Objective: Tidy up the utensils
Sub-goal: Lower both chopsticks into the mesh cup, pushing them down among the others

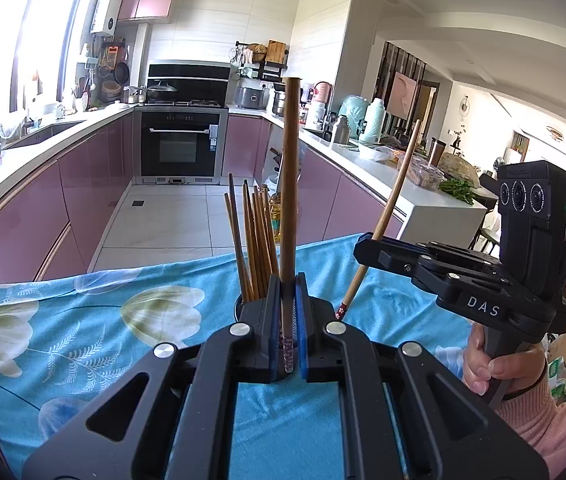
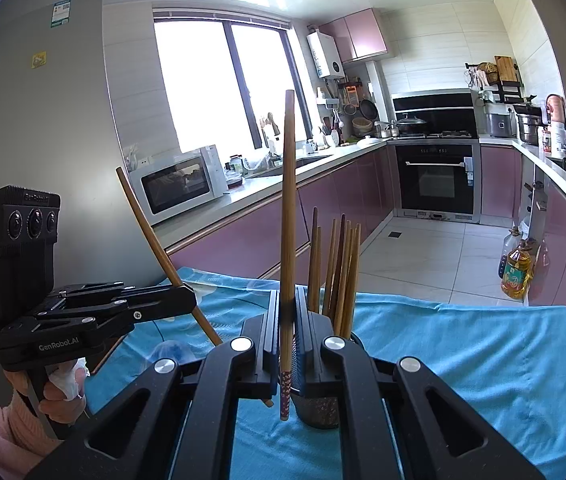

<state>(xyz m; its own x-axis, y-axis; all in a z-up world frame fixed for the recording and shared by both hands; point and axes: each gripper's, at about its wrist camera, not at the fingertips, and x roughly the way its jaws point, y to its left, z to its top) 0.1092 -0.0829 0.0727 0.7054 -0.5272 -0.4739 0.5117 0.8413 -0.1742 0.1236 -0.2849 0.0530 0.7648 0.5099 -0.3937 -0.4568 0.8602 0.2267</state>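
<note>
Two chopsticks were each pinched upright in a closed gripper: one chopstick [image 1: 289, 200] between the left gripper's [image 1: 287, 320] pads, the other chopstick [image 2: 287, 240] in the right gripper [image 2: 287, 332], its patterned tip hanging just above the cloth. Both hovered beside a dark holder [image 2: 319, 412] filled with a bundle of chopsticks [image 2: 339, 272], standing near the far edge of the blue floral tablecloth [image 1: 83, 340]. Beyond lay pink kitchen cabinets [image 1: 239, 144].

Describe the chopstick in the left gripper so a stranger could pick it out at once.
On the blue floral cloth stands a dark holder full of chopsticks. Before it, the left gripper pinches one chopstick upright; unlike the bundled ones, it stands alone, outside the holder.
</note>
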